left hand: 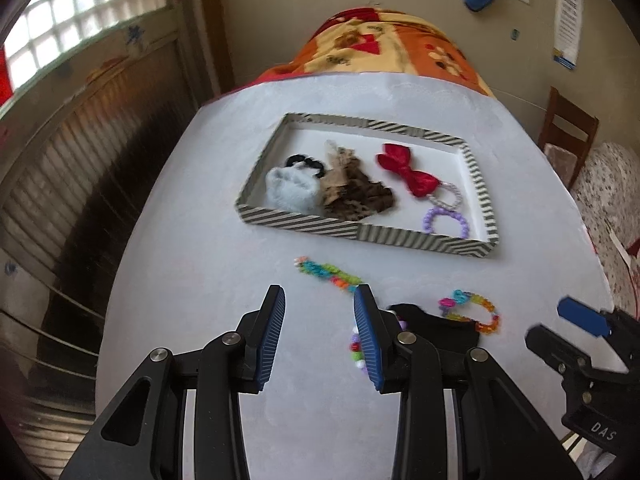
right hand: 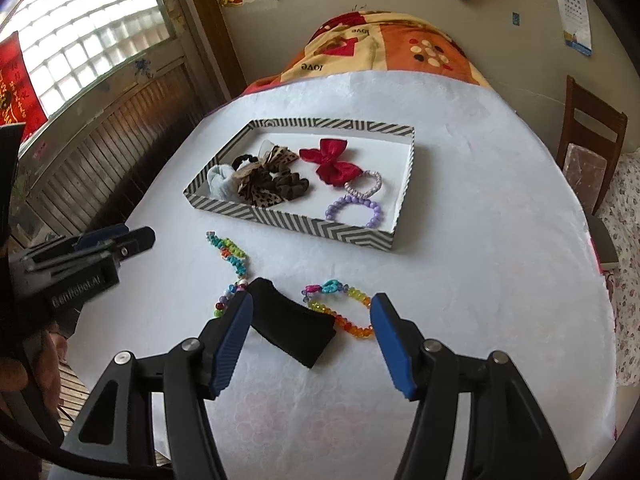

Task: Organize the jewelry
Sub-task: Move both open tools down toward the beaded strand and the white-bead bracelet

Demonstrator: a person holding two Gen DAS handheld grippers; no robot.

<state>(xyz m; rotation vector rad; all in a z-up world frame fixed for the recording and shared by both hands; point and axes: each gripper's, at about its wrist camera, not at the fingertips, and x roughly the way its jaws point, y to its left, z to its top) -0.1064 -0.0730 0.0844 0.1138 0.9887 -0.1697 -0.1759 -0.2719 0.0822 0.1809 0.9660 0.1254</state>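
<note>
left wrist view: left gripper (left hand: 319, 300) released, nothing between pads, lower centre
striped tray (left hand: 304, 226): frame centre, holds red bow (left hand: 404, 172), purple bracelet (left hand: 444, 222)
right wrist view: right gripper (right hand: 312, 306) released, straddling black band (right hand: 288, 322), pads not touching
multicolour bracelet (right hand: 344, 310): on white table (right hand: 460, 280), below tray, touching band
</note>
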